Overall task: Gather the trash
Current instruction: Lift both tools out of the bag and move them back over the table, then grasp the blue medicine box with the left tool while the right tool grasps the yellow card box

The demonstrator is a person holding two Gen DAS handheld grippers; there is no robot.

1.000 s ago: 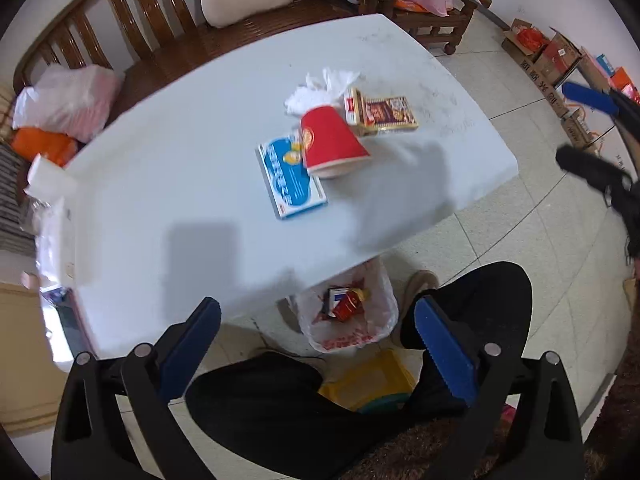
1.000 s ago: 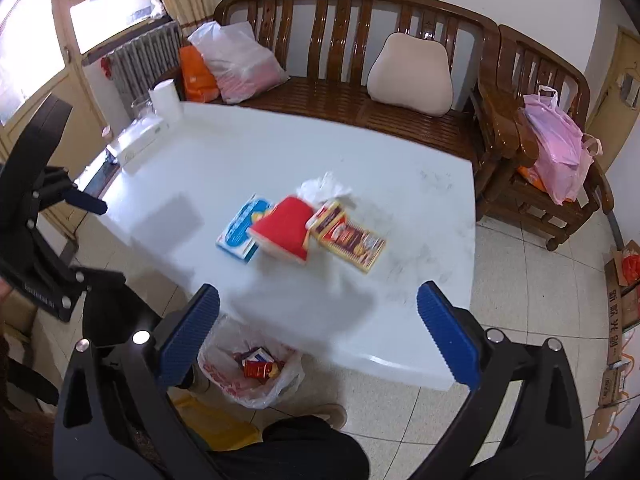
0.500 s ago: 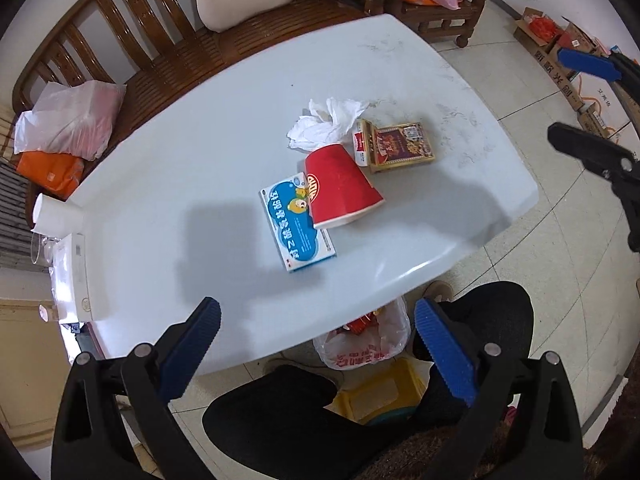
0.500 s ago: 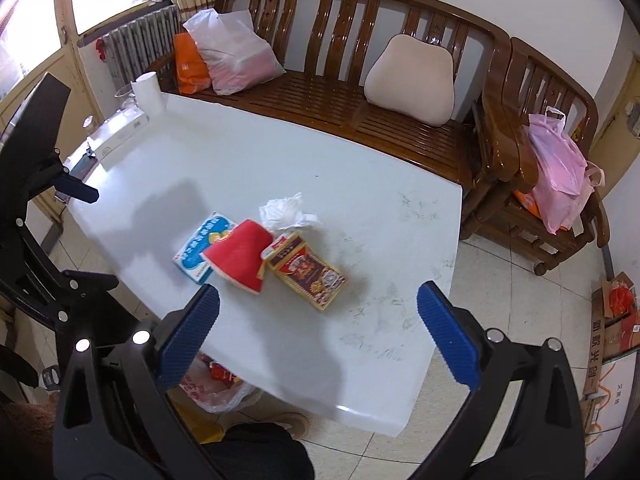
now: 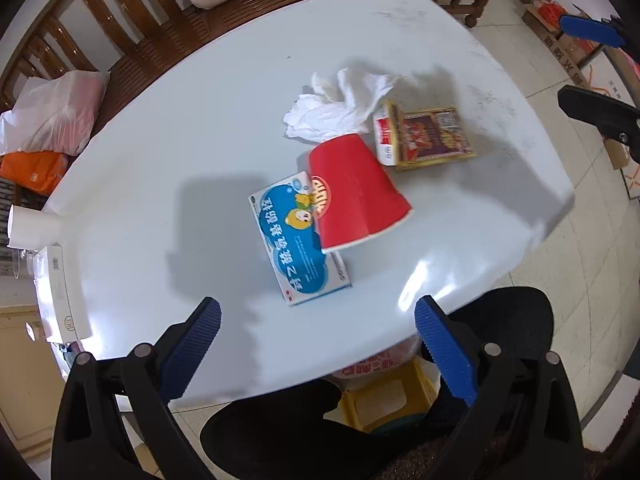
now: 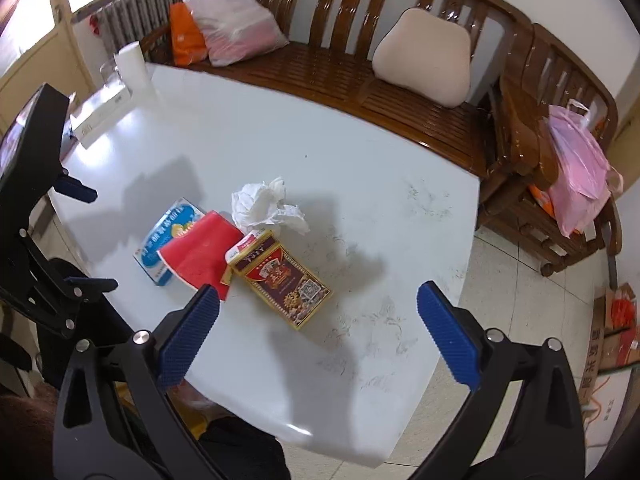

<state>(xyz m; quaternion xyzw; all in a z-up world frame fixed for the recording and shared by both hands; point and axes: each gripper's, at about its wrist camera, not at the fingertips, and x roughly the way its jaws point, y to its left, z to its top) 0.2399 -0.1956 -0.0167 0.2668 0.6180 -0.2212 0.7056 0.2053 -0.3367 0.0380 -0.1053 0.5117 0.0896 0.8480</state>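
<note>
Item: I hold left gripper [image 5: 316, 344] and right gripper [image 6: 318, 332], fingers spread and empty, above the table's [image 5: 168, 128] near edge, ready for the clustered red cup [image 5: 356, 196], tissue [image 5: 340, 106] and boxes.

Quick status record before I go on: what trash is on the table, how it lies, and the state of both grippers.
surface: white table
trash: red paper cup on its side, partly over blue box; crumpled tissue; card box
bag: trash bag below near table edge, mostly hidden
left gripper: open, holding nothing
right gripper: open, holding nothing
</note>
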